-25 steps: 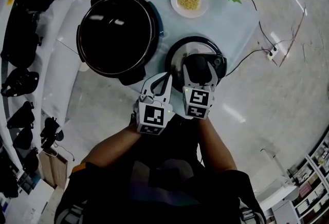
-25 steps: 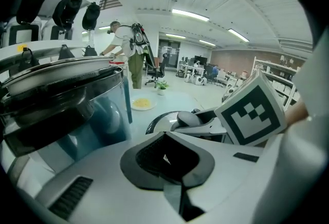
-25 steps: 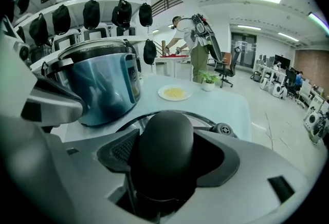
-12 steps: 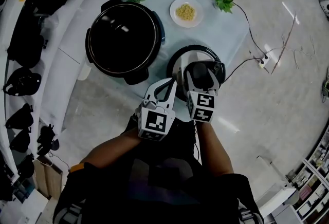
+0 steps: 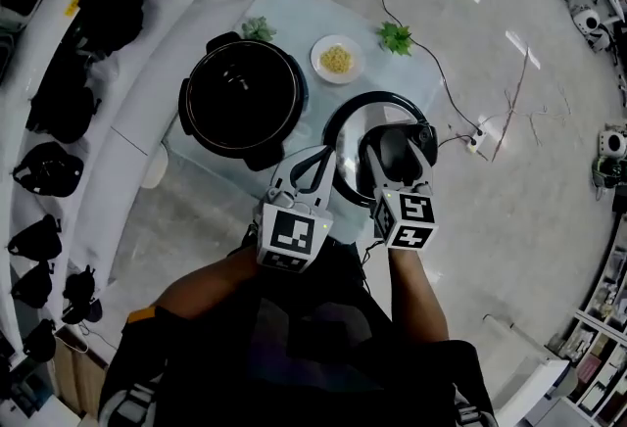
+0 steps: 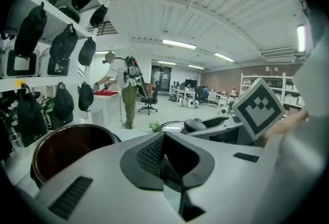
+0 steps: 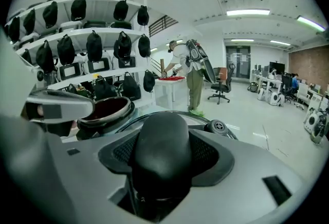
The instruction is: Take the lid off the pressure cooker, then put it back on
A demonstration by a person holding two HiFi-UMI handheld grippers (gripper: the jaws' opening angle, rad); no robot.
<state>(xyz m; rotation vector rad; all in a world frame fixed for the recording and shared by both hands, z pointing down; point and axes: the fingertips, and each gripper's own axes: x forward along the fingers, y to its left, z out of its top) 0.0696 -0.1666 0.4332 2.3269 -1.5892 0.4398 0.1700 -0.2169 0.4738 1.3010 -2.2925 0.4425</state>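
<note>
The open pressure cooker point(image 5: 243, 102) stands on the pale table point(image 5: 294, 4), its dark pot empty. Its round lid point(image 5: 345, 133) hangs off the table's right side, held by its black handle point(image 5: 395, 153), on which my right gripper point(image 5: 397, 149) is shut. In the right gripper view the handle point(image 7: 163, 151) fills the space between the jaws, and the cooker point(image 7: 105, 110) lies to the left. My left gripper point(image 5: 321, 161) floats beside the lid's left rim, shut with nothing in it. The left gripper view shows its pads point(image 6: 154, 159) pressed together and the pot point(image 6: 67, 148) low at left.
A white plate of yellow food point(image 5: 336, 58) and two green sprigs point(image 5: 259, 27) point(image 5: 396, 36) lie at the table's far side. A cable runs to a floor socket point(image 5: 477, 136). Shelves with black bags point(image 5: 59, 102) line the left. A person point(image 7: 194, 76) stands far behind.
The right gripper has raised the lid from beside the cooker, up and slightly right. The left gripper stayed shut beside it. The table now looks farther below.
</note>
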